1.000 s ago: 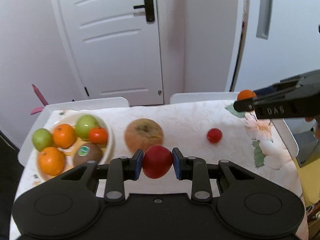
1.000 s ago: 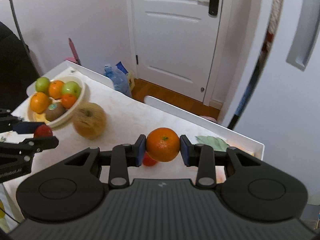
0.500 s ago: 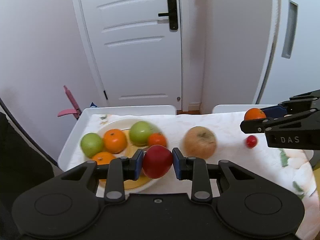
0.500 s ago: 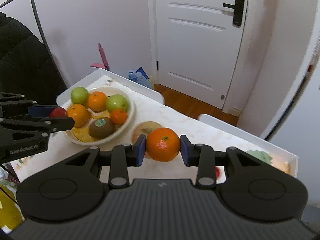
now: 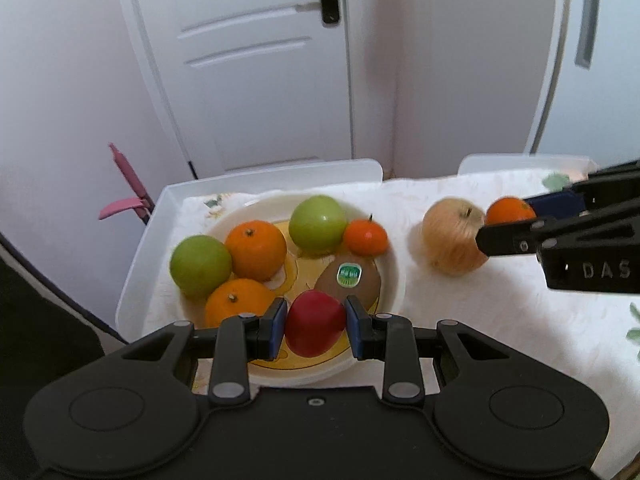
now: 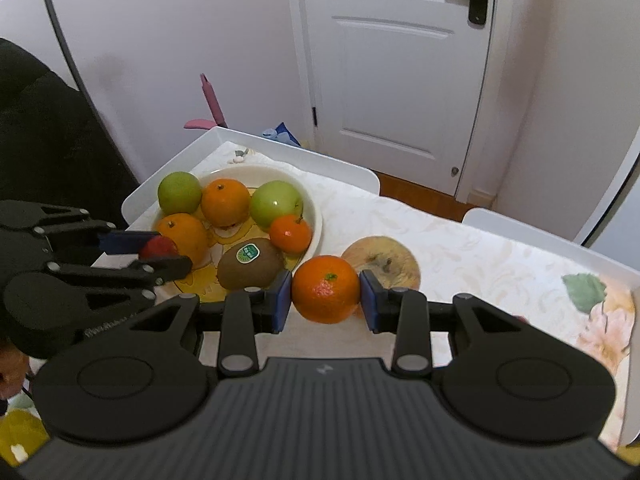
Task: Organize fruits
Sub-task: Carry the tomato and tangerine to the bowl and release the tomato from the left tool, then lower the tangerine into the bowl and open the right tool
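My left gripper (image 5: 316, 328) is shut on a red fruit (image 5: 314, 327) and holds it over the near rim of the white fruit bowl (image 5: 394, 276). The bowl holds two green apples, oranges, a small tangerine and a kiwi (image 5: 350, 280). My right gripper (image 6: 326, 290) is shut on an orange (image 6: 325, 289), just right of the bowl (image 6: 316, 216) and in front of a large pale apple (image 6: 386, 262). The left gripper (image 6: 160, 248) shows in the right wrist view, the right gripper (image 5: 508, 220) in the left wrist view.
The table has a floral cloth (image 6: 480, 256) and white raised edges (image 6: 532, 236). The pale apple (image 5: 452, 236) lies on the cloth right of the bowl. A white door (image 5: 256, 60) and wall stand behind. A dark chair (image 6: 40, 140) is at the left.
Both grippers have moved left toward the bowl with their fruit. The red fruit now hangs over the bowl's near rim; the orange is beside the bowl.
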A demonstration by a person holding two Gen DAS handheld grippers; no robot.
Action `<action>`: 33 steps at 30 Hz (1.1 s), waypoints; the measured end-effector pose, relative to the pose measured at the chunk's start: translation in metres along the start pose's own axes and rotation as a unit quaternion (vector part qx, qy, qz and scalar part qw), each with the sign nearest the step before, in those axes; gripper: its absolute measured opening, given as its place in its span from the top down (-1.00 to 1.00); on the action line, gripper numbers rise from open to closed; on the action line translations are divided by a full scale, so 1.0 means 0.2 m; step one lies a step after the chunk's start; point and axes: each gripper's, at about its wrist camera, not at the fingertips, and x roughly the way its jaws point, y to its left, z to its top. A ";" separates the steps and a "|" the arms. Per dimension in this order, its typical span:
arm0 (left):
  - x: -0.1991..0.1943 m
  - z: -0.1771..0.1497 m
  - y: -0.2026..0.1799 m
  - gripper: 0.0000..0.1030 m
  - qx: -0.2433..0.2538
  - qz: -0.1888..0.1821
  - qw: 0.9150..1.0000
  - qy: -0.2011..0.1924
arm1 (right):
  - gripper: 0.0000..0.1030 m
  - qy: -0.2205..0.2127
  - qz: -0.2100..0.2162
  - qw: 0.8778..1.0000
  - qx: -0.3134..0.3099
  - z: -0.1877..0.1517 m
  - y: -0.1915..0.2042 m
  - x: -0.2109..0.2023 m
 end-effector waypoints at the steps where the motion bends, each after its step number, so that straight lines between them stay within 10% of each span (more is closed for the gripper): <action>1: 0.02 -0.01 0.00 0.33 0.007 -0.003 1.000 0.002 | 0.01 0.001 -0.004 1.000 0.004 0.00 0.01 0.01; 10: 0.13 -0.05 0.02 0.30 0.064 -0.020 0.998 0.005 | 0.01 0.003 -0.026 0.999 0.035 -0.04 0.04 0.07; 14: 0.09 -0.05 0.02 -0.76 0.076 -0.004 0.997 -0.020 | 0.01 0.005 -0.030 0.999 0.037 -0.04 0.06 0.07; 33: -0.05 -0.09 0.24 -0.80 -0.013 0.004 1.000 -0.012 | 0.01 0.005 0.034 0.999 -0.031 0.16 0.25 0.18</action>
